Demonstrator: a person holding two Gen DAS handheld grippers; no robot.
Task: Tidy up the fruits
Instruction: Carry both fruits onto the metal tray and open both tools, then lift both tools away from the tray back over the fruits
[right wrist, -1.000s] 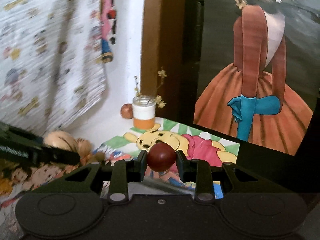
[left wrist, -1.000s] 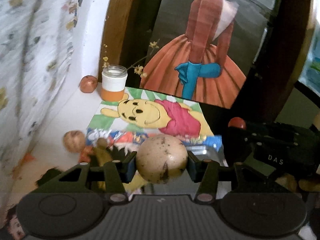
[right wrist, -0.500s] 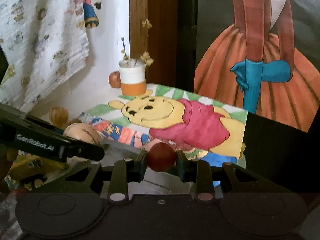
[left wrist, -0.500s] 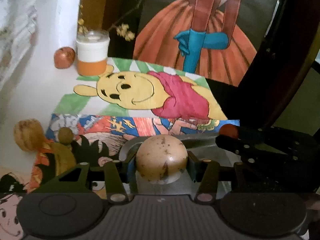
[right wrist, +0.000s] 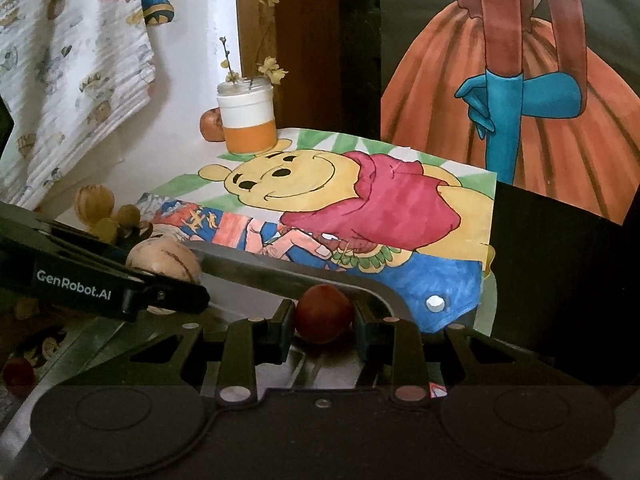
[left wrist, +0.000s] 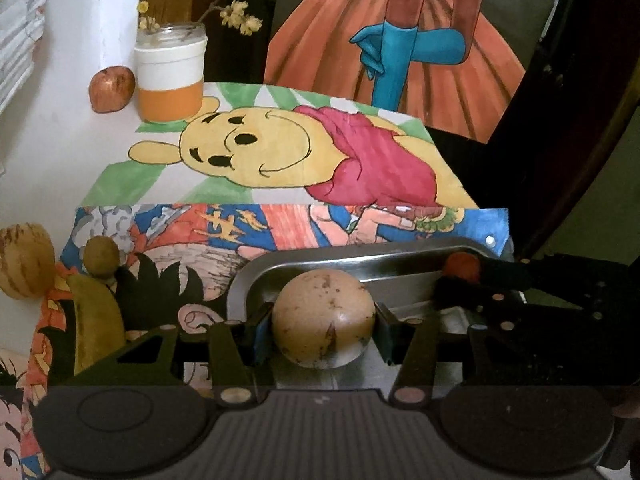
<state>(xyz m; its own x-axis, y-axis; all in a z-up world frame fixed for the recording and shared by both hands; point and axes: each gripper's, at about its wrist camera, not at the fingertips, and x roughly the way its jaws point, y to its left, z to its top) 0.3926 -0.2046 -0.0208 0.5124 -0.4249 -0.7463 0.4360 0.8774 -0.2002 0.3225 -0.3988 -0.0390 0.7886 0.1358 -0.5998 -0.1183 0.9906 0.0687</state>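
Both tools carry fruit over the metal tray (left wrist: 348, 254).

From the left: the left tool (left wrist: 324, 328) is clamped on a speckled tan fruit (left wrist: 324, 318) above the tray's near-left part; at 3 o'clock from it, the right tool (right wrist: 324, 322) pinches a small red fruit (right wrist: 324, 312) just inside the tray's far rim. Loose fruits (left wrist: 24, 266) lie on the desk at 9 o'clock.

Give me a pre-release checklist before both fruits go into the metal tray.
1. Left tool shut on tan round fruit: ok.
2. Right tool shut on small red fruit: ok.
3. Both fruits over metal tray: ok.
4. Tools apart from each other: ok.
5. Fruits touching tray floor: cannot tell.
6. Tray floor bare under fruits: cannot tell.
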